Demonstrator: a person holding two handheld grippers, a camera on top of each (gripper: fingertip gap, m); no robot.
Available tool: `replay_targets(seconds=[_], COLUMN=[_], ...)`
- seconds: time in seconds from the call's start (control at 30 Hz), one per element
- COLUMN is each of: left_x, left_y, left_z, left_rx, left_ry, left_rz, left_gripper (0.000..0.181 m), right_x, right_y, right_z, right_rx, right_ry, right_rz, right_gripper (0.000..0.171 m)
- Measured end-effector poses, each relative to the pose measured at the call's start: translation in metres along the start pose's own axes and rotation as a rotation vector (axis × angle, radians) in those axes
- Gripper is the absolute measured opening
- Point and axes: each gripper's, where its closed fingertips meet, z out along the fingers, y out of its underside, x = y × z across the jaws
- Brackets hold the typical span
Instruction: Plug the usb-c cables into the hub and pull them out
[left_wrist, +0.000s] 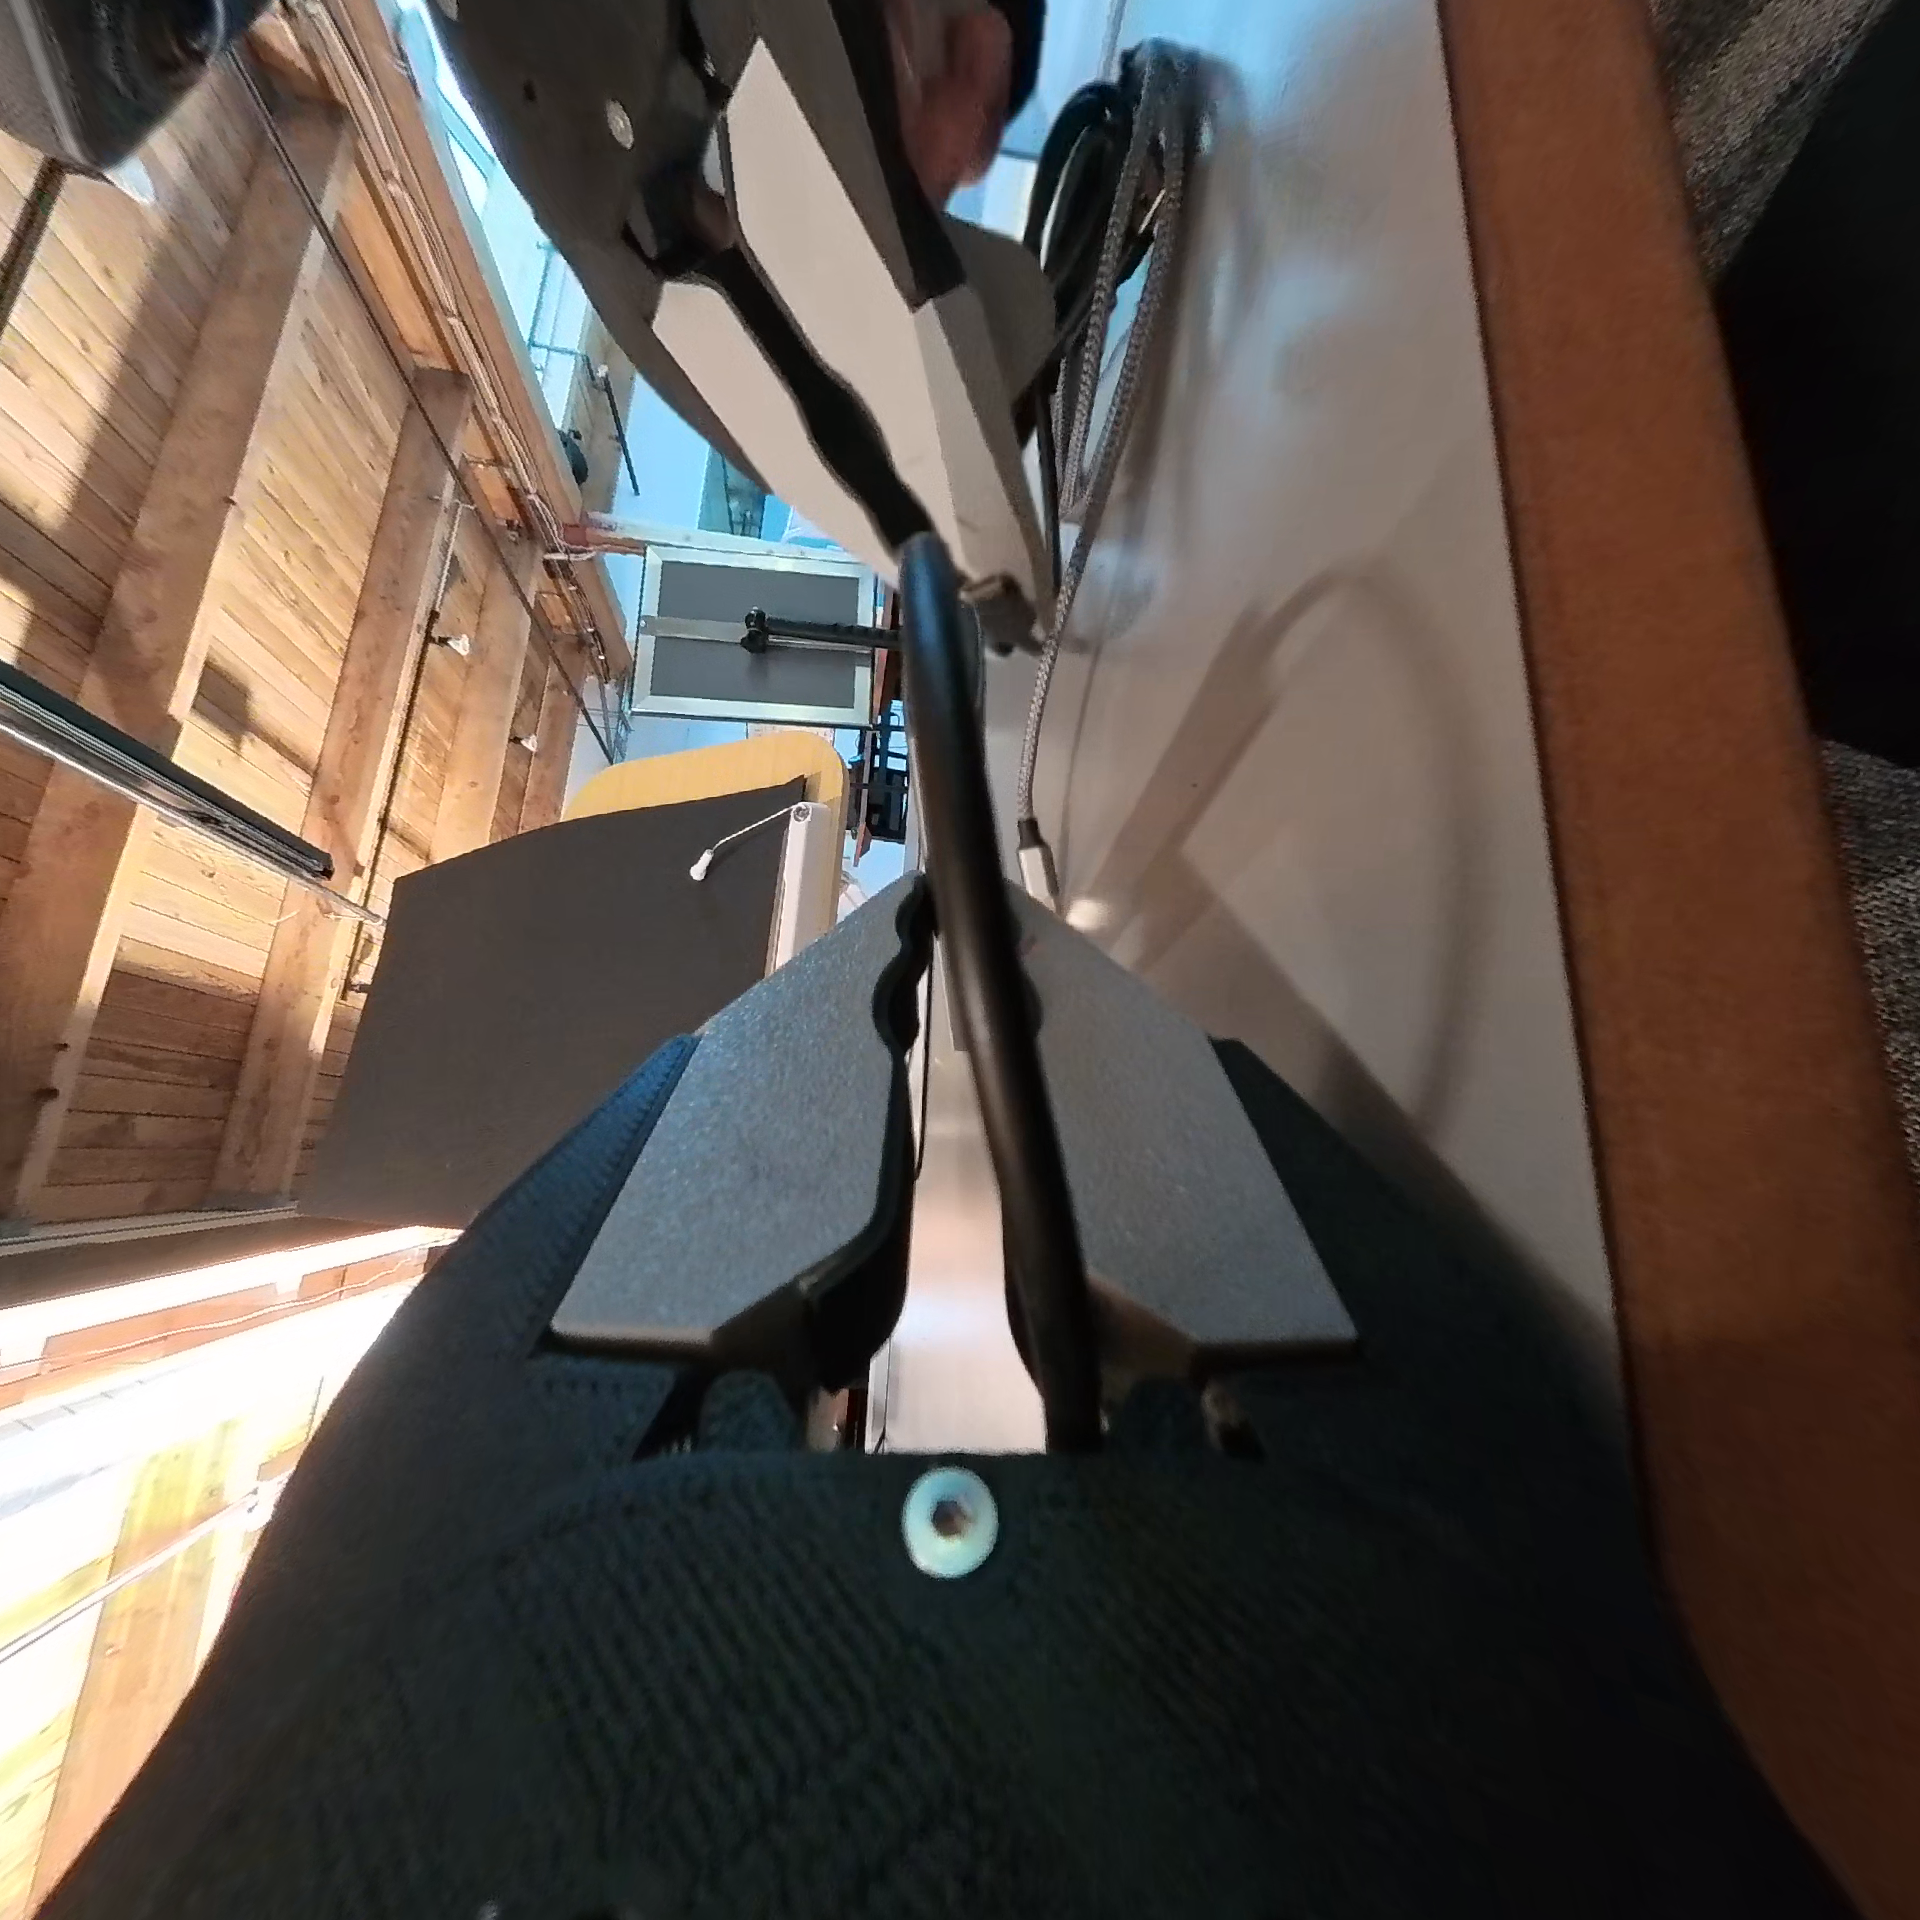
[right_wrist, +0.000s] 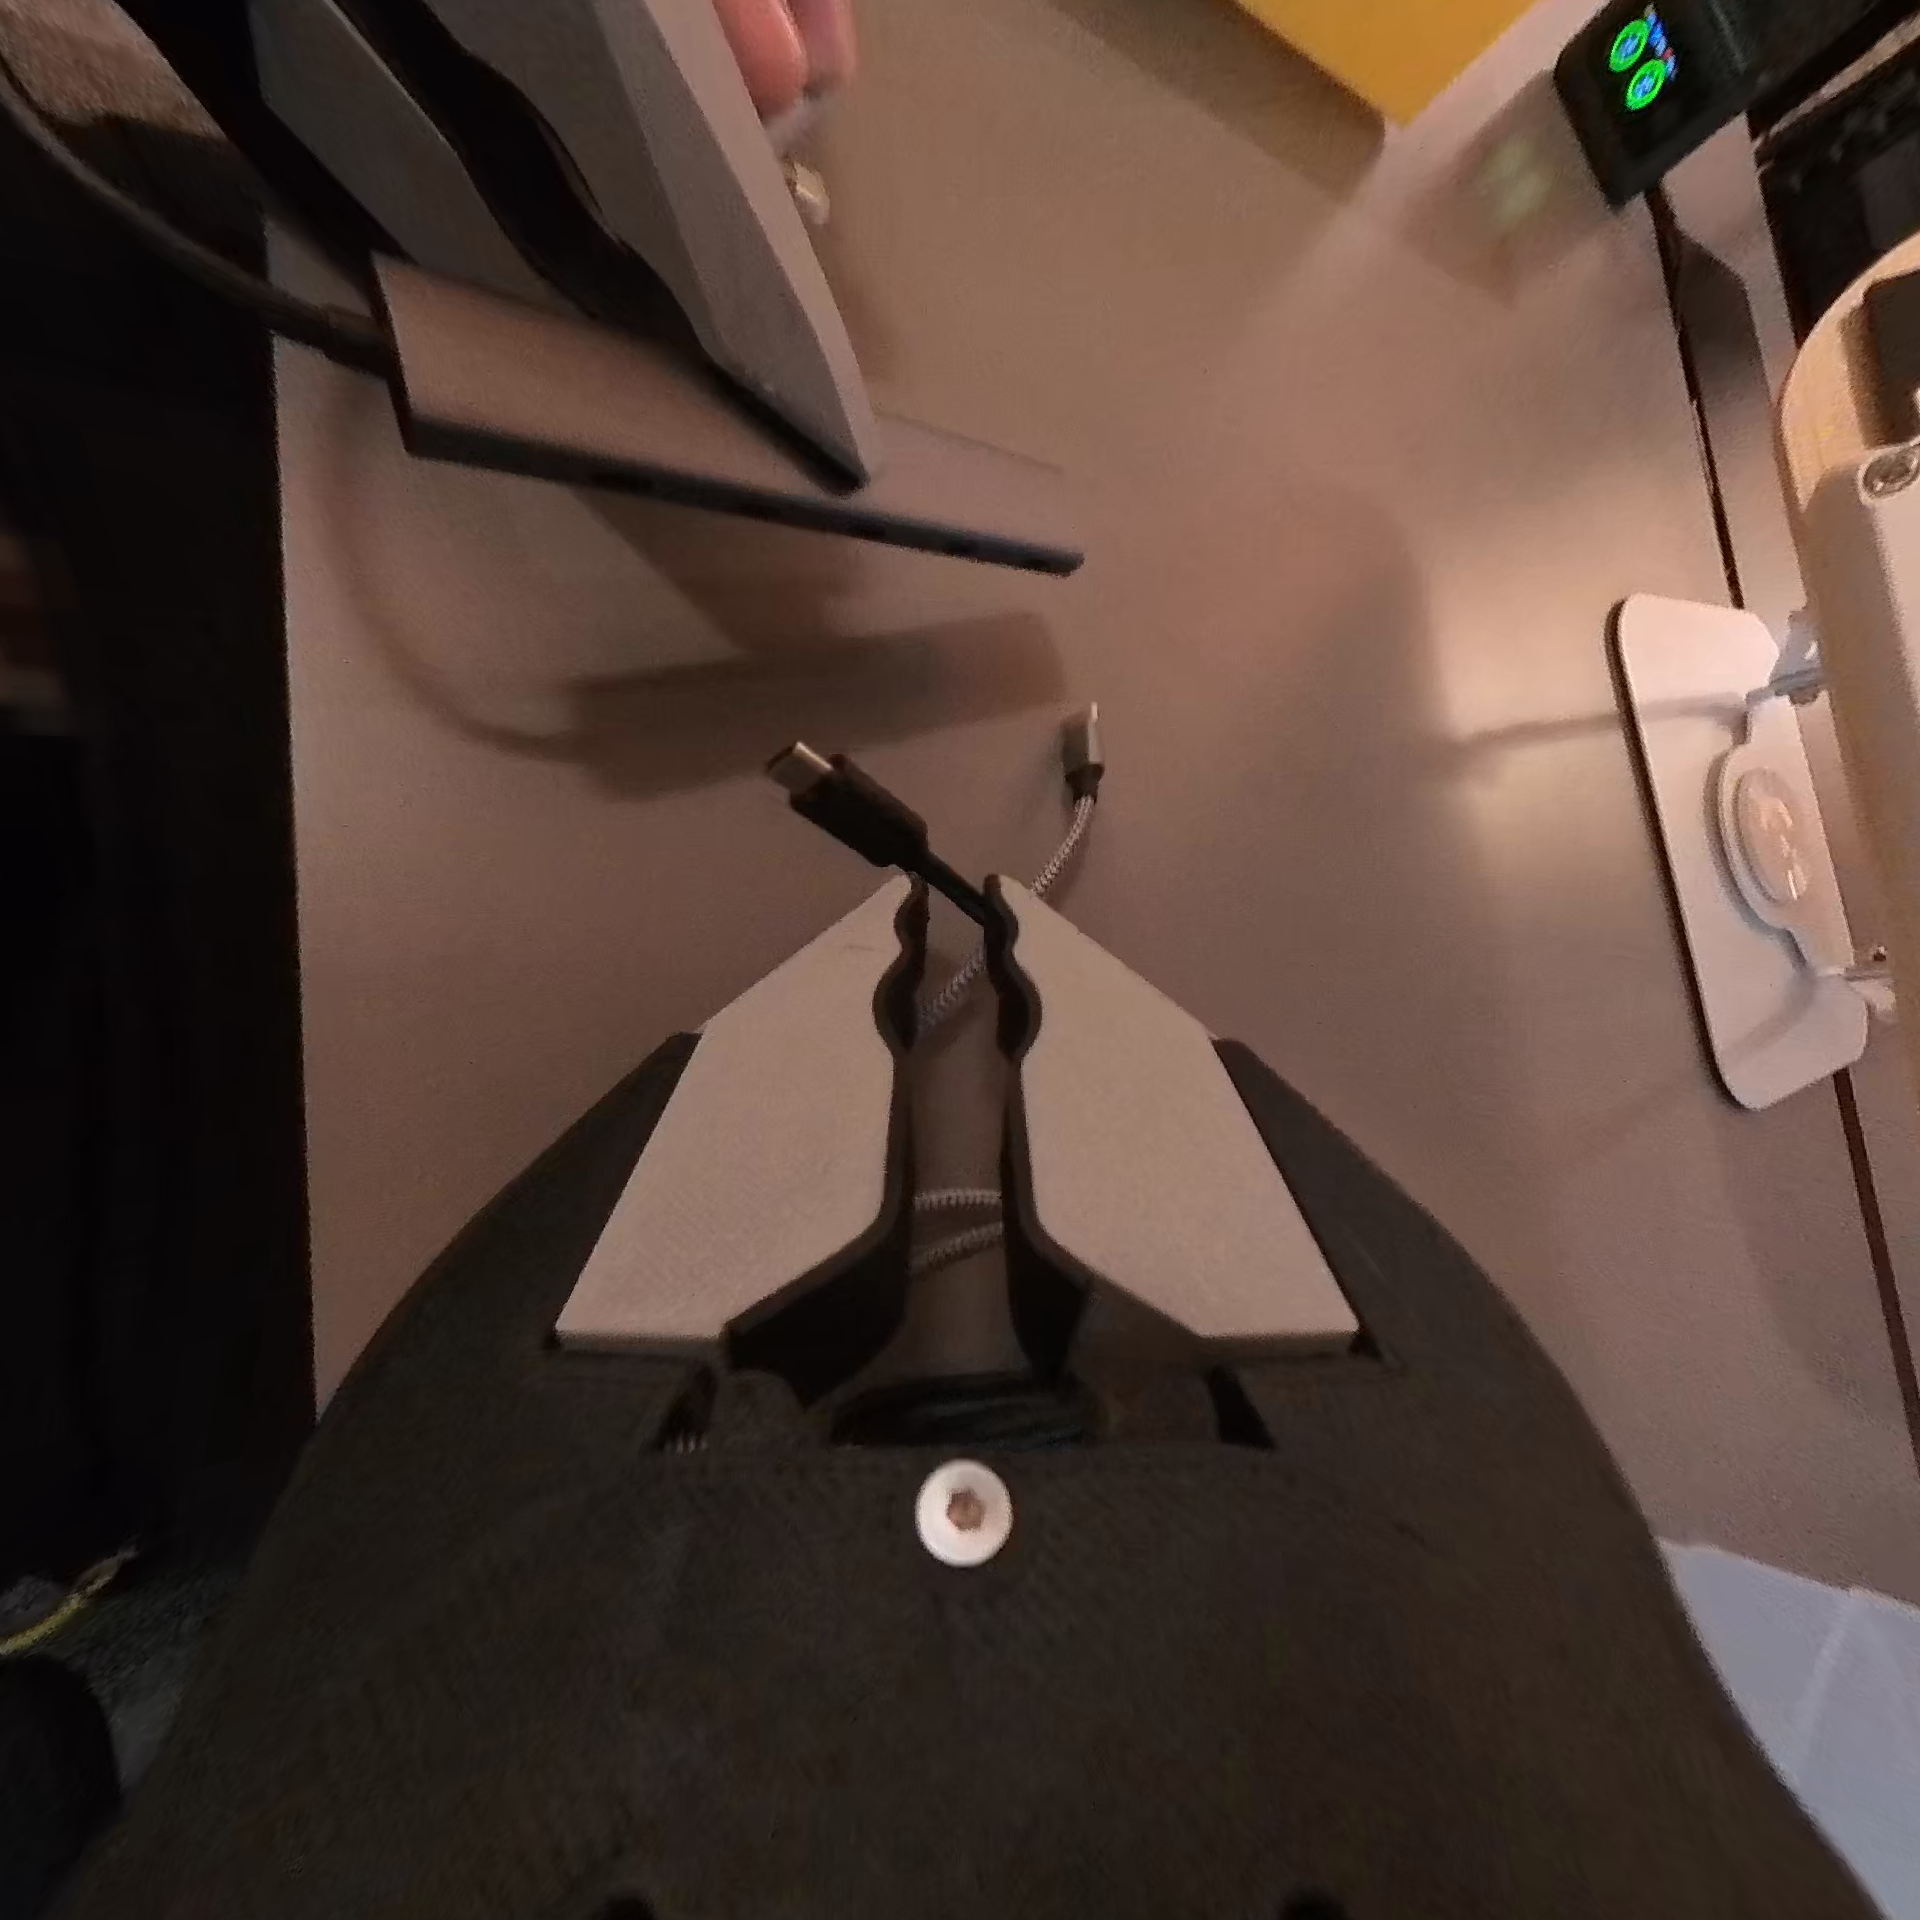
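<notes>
Black cable (right_wrist: 862, 816) clamped in right gripper (right_wrist: 951, 894), plug toward hub (right_wrist: 665, 436); left gripper (right_wrist: 665, 312) clamping hub.

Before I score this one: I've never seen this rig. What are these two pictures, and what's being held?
There is no robot here. A person carries a two-finger clamp in each hand, and each clamp has a camera that looks forward along its own fingers. One picture comes from the left clamp and the other from the right, so the big grey wedges at the bottom of each are that clamp's own fingers.

The left hand-held gripper clamps a flat grey hub and holds it above the pale table; the shadow shows beneath it. The right hand-held gripper pinches a black USB-C cable just behind its plug. The plug points toward the hub's port edge and is not yet in. A braided cable lies loose on the table beside it.
</notes>
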Motion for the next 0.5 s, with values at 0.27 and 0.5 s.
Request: replay_targets(seconds=[0.27,0.5], left_x=[-0.018,-0.016], left_y=[-0.002,0.009], left_z=[-0.003,-0.011], left_rx=[0.010,0.007], left_ry=[-0.113,-0.141], left_rz=[0.063,0.243], left_gripper=[0.009,0.008], right_x=[0.000,0.011], right_y=[-0.012,-0.018], right_z=[0.024,0.023], right_rx=[0.007,-0.125], right_ry=[-0.040,-0.111], right_rz=[0.103,0.329], right_gripper=[0.006,0.004])
